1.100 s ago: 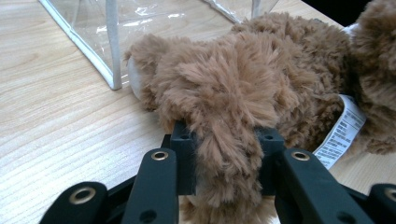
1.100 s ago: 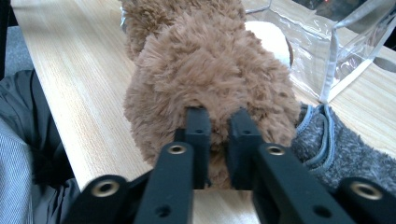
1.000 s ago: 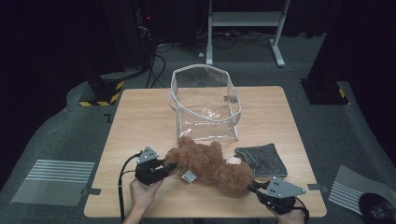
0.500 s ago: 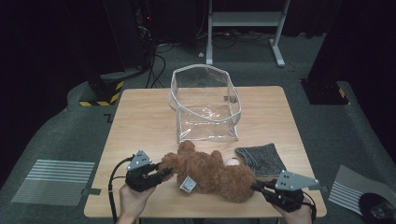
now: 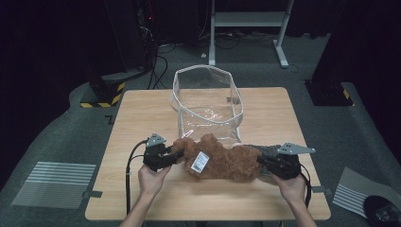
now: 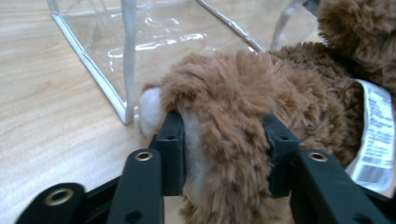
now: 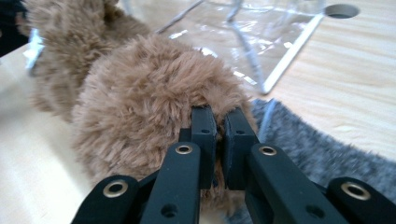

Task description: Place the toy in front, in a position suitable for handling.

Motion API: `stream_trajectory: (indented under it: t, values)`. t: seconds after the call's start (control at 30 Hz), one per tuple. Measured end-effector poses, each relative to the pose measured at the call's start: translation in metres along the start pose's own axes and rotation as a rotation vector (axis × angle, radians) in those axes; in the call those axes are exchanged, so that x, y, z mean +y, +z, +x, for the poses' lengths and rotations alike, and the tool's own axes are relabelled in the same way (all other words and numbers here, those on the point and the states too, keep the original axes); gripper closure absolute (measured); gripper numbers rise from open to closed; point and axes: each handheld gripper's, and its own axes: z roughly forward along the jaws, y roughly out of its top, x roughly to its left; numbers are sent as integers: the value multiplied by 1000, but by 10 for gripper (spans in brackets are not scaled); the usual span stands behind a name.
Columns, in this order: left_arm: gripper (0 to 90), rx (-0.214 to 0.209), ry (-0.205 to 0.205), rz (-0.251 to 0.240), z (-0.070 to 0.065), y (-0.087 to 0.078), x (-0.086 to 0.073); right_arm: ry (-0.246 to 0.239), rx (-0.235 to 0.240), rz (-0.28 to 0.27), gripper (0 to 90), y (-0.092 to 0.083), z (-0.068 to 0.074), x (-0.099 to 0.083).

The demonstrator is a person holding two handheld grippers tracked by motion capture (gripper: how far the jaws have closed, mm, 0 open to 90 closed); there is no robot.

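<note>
A brown plush toy (image 5: 222,163) lies stretched across the near half of the wooden table (image 5: 142,113), with a white tag (image 5: 200,161) on it. My left gripper (image 5: 177,155) holds its left end: a furry limb (image 6: 224,126) fills the gap between the jaws, which have just been opening, and both pads still touch the fur. My right gripper (image 5: 260,163) pinches a tuft of fur (image 7: 154,107) at the other end, its jaws (image 7: 218,126) almost together. Just behind the toy stands a clear plastic bag (image 5: 208,101), open at the top.
A grey furry cloth (image 5: 265,150) lies on the table under the toy's right end, beside my right gripper. In the right gripper view the cloth (image 7: 327,144) lies to the right of the jaws. A white stand and cables are on the dark floor beyond the table.
Both hands have moved away from the near edge toward the clear bag, carrying the plush toy with them. The toy now touches the bag's front.
</note>
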Motion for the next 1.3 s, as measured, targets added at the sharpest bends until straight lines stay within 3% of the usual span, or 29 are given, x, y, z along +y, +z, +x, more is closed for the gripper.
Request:
stream_trajectory:
  t: [0.1,0.3,0.53,0.7,0.87,1.03,1.17,1.3]
  values:
    - [491,-21,-22,-51,4,0,1,19,-33,-4,852,8,-9,6]
    - [356,-43,24,-139,2,-21,-12,38,-63,10,852,21,-16,14]
    - [304,-60,52,-179,3,-44,-39,44,-97,39,853,31,-15,22]
    - [287,-76,114,-160,-4,-55,-58,62,-117,57,854,34,-19,23]
    - [278,-85,190,-76,-13,-36,-67,60,-120,61,854,35,-19,25]
    - [268,-91,272,-23,-25,-1,-66,60,-121,61,853,35,-19,24]
    - [260,-84,291,-17,-29,15,-63,58,-120,62,853,35,-19,24]
    - [250,-120,290,-21,-28,23,-59,61,-114,63,853,35,-19,24]
